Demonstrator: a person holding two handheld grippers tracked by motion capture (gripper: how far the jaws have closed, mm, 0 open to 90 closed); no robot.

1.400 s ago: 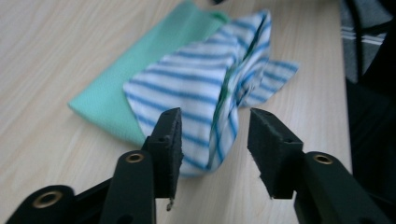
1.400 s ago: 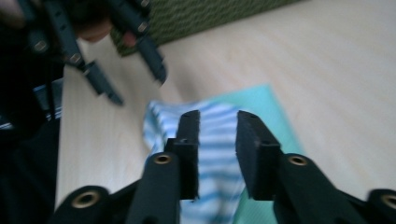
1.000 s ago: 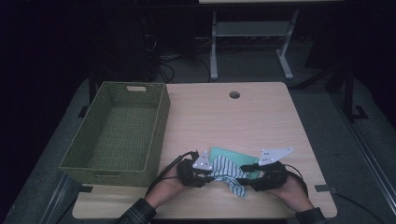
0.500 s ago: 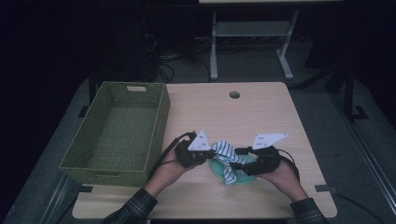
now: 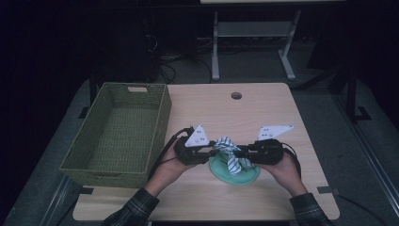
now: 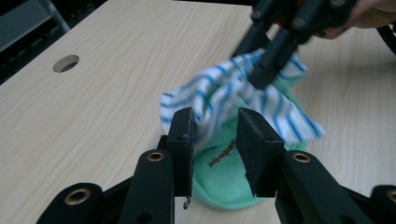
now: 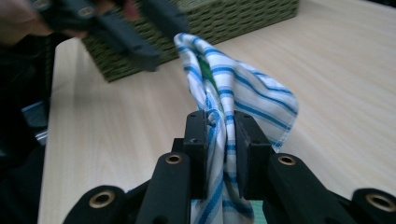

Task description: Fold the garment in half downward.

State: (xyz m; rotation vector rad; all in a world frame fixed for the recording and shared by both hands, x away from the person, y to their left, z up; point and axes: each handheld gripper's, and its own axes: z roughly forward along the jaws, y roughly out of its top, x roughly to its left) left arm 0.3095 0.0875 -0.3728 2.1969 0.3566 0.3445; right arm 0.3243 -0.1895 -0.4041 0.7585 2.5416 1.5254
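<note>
Room: bare table [image 5: 263, 110] beyond; basket [image 5: 117, 136] close at left.
Cloth [image 5: 229, 153]: lifted mid-table, near front edge.
Left gripper [image 6: 215, 127]: level, jaws just parted, cloth loose between.
Right gripper [image 7: 220, 128]: level, jaws just closed, pinching cloth.

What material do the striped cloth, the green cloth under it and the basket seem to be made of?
Striped cloth: thin woven fabric, probably cotton; it folds softly and hangs limp. Green cloth: knitted-looking fabric with a fine mesh texture and a small printed text, matte. Basket: woven wicker or a similar fibre, olive green, matte; the plaited strands show on its walls.
</note>
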